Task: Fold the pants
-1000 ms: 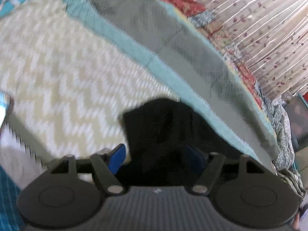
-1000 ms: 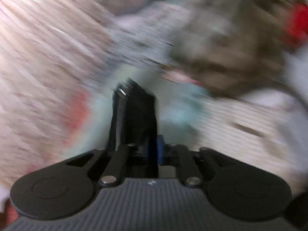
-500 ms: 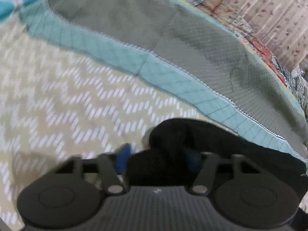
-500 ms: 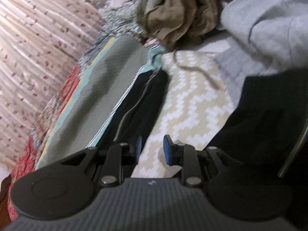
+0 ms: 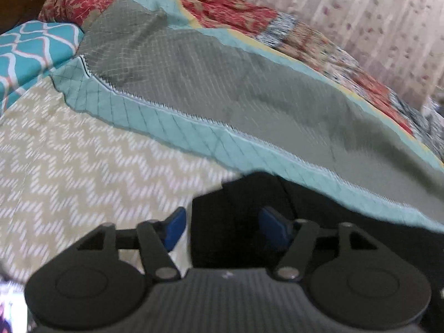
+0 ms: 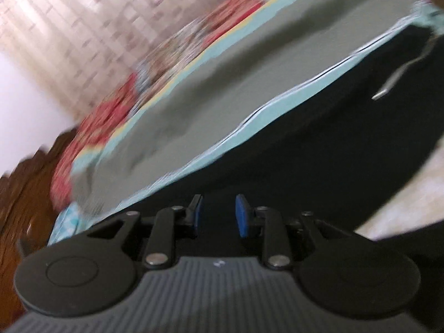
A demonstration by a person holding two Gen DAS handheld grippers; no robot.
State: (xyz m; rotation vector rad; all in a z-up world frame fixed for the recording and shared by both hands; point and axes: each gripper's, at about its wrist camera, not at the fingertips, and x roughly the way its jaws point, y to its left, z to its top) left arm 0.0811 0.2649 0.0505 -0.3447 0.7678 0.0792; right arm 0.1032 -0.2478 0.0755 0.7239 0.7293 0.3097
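Note:
The black pants (image 5: 244,202) lie on the bed along the edge of the teal and grey quilt. In the left wrist view one end of them sits between my open left gripper's (image 5: 222,226) blue pads; the pads stand apart from the cloth. In the right wrist view the pants (image 6: 347,116) stretch away as a long dark strip with a pale drawstring (image 6: 399,75). My right gripper (image 6: 216,216) hovers over the black cloth with its blue pads apart and nothing between them.
The bed has a beige chevron sheet (image 5: 69,166), a grey quilt with a teal border (image 5: 222,97) and a red patchwork edge (image 5: 222,8). A teal patterned pillow (image 5: 33,47) lies at the left. A curtain (image 6: 69,22) and a wooden headboard (image 6: 25,208) are behind.
My left gripper's pads have opened wider around the pants' end. My right gripper, shut on the black cloth a second ago, has let go and swung low over the pants toward the headboard.

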